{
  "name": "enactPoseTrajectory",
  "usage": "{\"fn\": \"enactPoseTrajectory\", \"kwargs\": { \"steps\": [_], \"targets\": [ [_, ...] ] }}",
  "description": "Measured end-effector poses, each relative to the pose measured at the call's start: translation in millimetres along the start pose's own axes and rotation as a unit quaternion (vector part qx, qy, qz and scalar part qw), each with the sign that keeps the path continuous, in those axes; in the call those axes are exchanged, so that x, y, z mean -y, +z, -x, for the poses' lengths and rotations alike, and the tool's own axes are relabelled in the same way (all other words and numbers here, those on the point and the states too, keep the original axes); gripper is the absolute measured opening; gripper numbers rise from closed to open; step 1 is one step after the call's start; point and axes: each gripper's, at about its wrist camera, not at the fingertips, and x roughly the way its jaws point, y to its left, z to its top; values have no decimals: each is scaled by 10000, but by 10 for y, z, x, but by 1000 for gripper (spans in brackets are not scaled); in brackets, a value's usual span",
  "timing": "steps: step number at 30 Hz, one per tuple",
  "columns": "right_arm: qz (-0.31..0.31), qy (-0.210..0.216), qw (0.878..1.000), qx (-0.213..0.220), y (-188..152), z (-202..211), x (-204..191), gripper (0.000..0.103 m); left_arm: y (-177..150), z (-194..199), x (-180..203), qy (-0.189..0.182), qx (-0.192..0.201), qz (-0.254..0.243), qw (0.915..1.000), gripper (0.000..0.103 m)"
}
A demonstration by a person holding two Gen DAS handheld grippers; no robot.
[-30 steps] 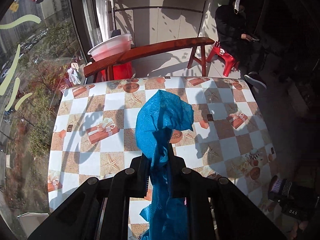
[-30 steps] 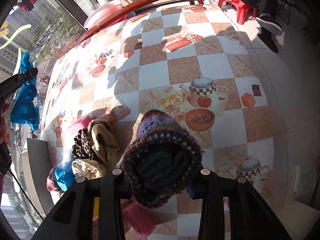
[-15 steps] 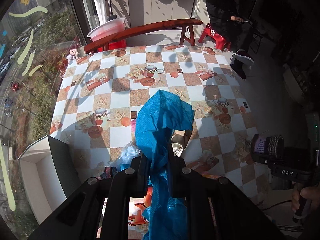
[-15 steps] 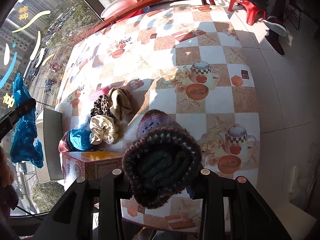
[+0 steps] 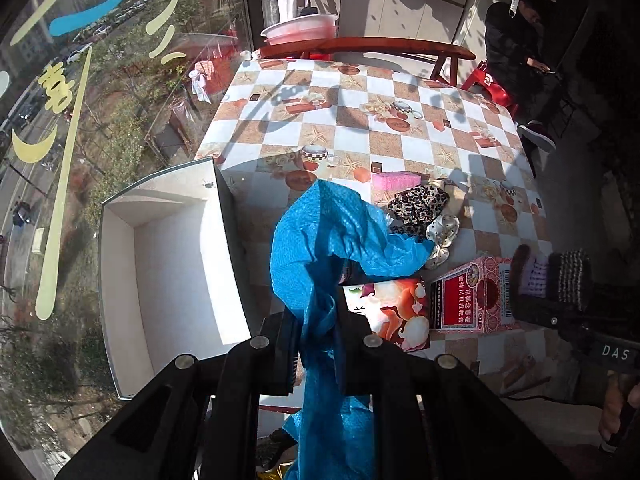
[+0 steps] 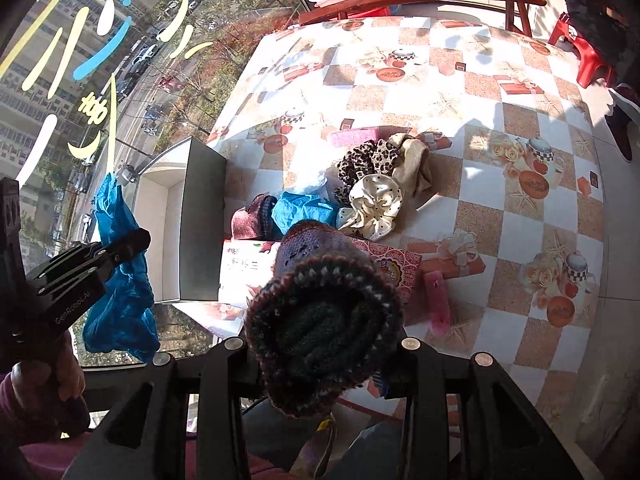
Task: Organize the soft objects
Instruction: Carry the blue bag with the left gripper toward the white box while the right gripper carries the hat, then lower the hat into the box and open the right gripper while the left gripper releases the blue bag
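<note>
Left gripper clamped on blue cloth, held beside the open white box. Right gripper clamped on rolled knit hat, above scrunchies on table.

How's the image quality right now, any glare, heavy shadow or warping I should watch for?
Left wrist view: sharp, strong fisheye bending of the window; white box half shadowed. Right wrist view: sun washes out the tablecloth; knitted roll dark against it.
</note>
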Motion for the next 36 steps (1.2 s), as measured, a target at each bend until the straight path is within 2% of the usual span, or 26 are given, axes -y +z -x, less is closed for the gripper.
{"fn": "enactPoseTrajectory", "kwargs": {
  "steps": [6,10,16,26,33,36],
  "targets": [
    [934,362,9945,-303,194,-420,-1040,39,-169,3,-843,478,149,553,9972,15],
    [1471,559,9857,-596,348,-752,-1587,39,-363,-68,-1245,597,132,1065,9924,15],
    [1869,662,9766,-832,645,-1165,-2129,39,-595,-216,-1617,611,-26,1683,9838,15],
    [1782,741,9730,-1266,1055,-1855,-2452,39,-690,-478,-1777,550,-187,1900,9801,16],
    [1661,646,9645,-1950,1197,-2622,-2520,39,-705,-673,-1858,605,-330,1905,9793,16],
    [1595,419,9602,-2253,1146,-2835,-2457,39,-730,-767,-1863,572,-449,1919,9787,16]
  ]
}}
